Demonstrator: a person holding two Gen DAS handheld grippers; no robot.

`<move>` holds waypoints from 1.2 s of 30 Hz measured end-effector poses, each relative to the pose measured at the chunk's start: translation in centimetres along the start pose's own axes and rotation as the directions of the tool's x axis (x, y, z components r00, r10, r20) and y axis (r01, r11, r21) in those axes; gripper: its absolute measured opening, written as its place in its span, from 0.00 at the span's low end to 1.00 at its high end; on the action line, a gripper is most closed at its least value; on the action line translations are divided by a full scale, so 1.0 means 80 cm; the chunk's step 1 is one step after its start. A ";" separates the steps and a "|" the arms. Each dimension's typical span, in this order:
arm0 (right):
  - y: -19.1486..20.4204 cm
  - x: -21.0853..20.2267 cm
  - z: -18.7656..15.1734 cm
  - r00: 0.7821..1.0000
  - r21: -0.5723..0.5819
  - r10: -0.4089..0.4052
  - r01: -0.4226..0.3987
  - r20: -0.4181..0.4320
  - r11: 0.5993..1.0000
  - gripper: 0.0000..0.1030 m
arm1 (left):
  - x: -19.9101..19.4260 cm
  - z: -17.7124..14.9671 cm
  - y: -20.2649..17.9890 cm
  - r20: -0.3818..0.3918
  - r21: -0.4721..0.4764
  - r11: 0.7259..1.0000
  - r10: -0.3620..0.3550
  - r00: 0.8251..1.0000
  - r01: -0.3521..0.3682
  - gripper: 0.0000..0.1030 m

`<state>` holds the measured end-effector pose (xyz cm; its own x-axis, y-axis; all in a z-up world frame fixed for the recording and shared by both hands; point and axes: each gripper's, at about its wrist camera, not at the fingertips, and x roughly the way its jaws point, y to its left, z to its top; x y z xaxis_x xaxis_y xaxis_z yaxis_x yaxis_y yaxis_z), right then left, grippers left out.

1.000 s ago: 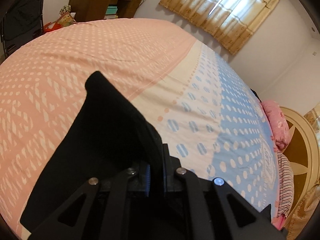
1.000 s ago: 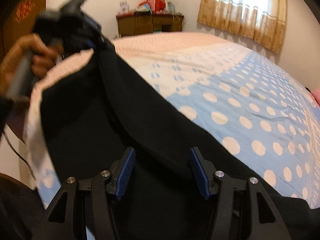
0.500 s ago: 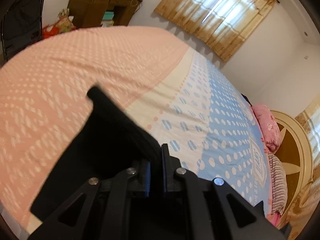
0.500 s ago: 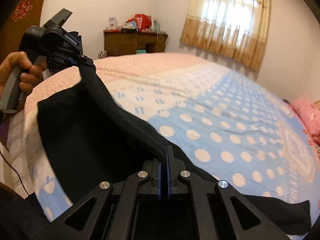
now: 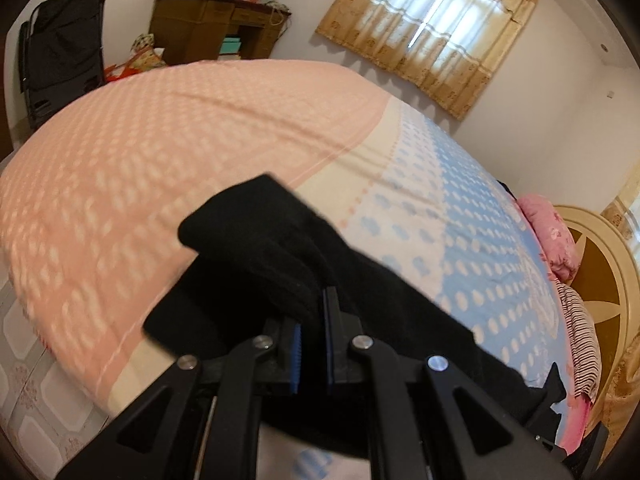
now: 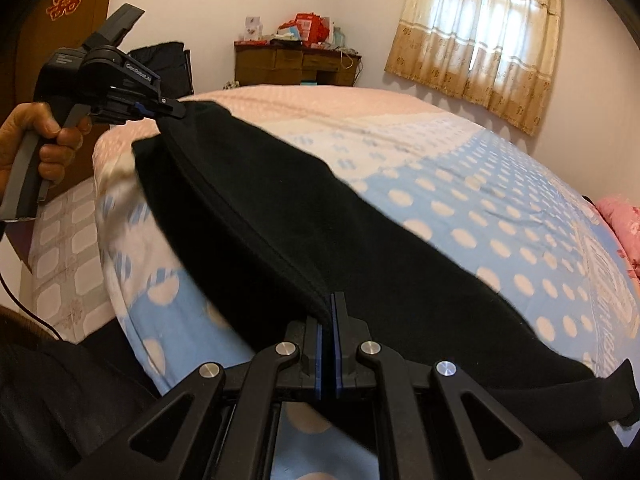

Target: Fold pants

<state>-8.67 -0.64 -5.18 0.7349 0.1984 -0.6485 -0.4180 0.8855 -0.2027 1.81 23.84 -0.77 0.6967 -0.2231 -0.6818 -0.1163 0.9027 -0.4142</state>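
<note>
Black pants held up off the bed by both grippers, near the bed's near edge, toward its near-left corner in the right wrist view. Right gripper: jaws pressed together, pinching a seamed edge of the pants. Left gripper: jaws nearly together with a bunch of the cloth pinched between them; in the right wrist view the same gripper shows up-left, gripped by the person's hand, biting the far end of that same edge. Edge runs fairly taut between the two pinch points (slight sag mid-span).

Progress, as judged: early to middle. Both grips are set and the garment is lifted along one long edge. The rest drapes down over the bed edge, and a tail trails right along the near edge. No tidy folded stack visible anywhere on the bed. Whether the legs already lie one over the other cannot be told (cloth is uniformly black, layers unreadable).

Left to do, likely: carry the held edge over or lay it flat on the bed, line up the layers, fold again lengthwise into a compact bundle, let go. Left wrist view is motion-blurred, so fine detail there is unclear.
</note>
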 end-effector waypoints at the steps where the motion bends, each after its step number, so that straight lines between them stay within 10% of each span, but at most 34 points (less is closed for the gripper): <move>1: 0.002 0.005 -0.001 1.000 -0.011 -0.010 0.010 -0.005 1.000 0.04 | 0.002 -0.005 0.003 -0.004 0.007 1.000 0.011 1.000 -0.011 0.09; 18: 0.010 0.023 -0.033 0.997 -0.031 0.015 -0.017 -0.077 0.999 0.05 | 0.004 -0.054 0.012 -0.028 0.156 0.980 0.133 0.991 -0.127 0.16; 23: -0.016 0.016 -0.028 0.986 0.076 0.143 -0.137 -0.083 0.988 0.28 | -0.019 -0.050 0.014 -0.004 0.180 0.973 0.146 0.989 -0.143 0.20; 29: -0.083 -0.016 0.010 0.932 0.284 0.354 -0.361 0.077 0.888 0.59 | -0.068 -0.022 -0.011 0.225 0.231 0.953 0.142 0.964 -0.194 0.38; 36: -0.123 0.057 0.085 0.894 0.299 0.429 -0.447 0.127 0.843 0.62 | -0.001 -0.004 -0.017 0.216 0.153 0.951 0.232 0.948 -0.268 0.45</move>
<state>2.45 -5.61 -1.19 0.5459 0.6109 -0.5735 -0.5213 0.7834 0.3383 1.65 22.52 -0.37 0.7865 0.0774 -0.6127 -0.1891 0.9746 -0.1197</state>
